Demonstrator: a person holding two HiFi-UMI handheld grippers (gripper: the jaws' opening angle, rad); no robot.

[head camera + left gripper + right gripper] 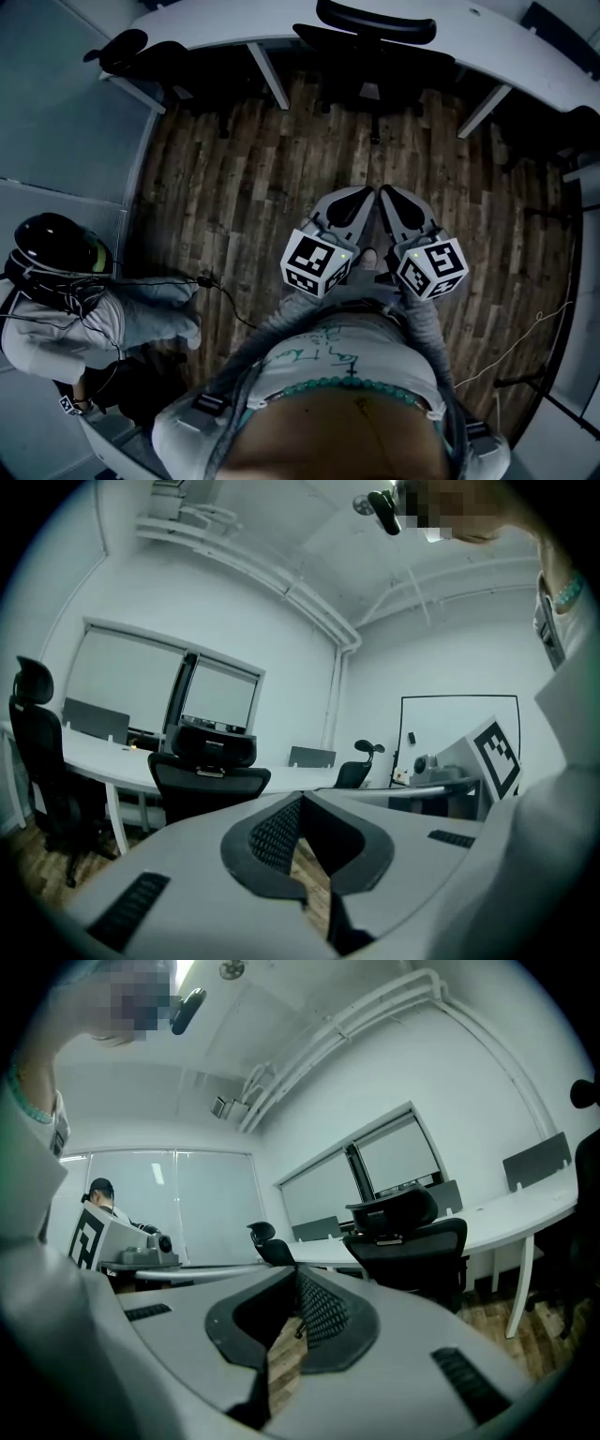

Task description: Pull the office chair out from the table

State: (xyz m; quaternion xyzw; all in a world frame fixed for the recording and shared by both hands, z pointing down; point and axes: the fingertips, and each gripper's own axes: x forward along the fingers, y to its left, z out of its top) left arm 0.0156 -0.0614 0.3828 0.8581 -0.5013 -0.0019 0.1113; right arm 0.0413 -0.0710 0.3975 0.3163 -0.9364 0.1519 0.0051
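Note:
A black office chair (375, 33) with a headrest stands tucked under the curved white table (234, 23) at the far side of the wooden floor. In the left gripper view the chair (208, 775) is straight ahead, some way beyond the jaws; in the right gripper view the chair (408, 1237) is ahead and a little right. My left gripper (364, 195) and right gripper (384, 194) are held side by side in front of my body, pointing at the chair. Both are shut with nothing between the jaws, well short of the chair.
Another black chair (122, 52) stands at the table's left end. A person in a dark helmet (61, 248) sits at the left, with a cable (225, 295) trailing across the floor. White table legs (267, 75) flank the chair. More dark furniture (562, 141) lies at the right.

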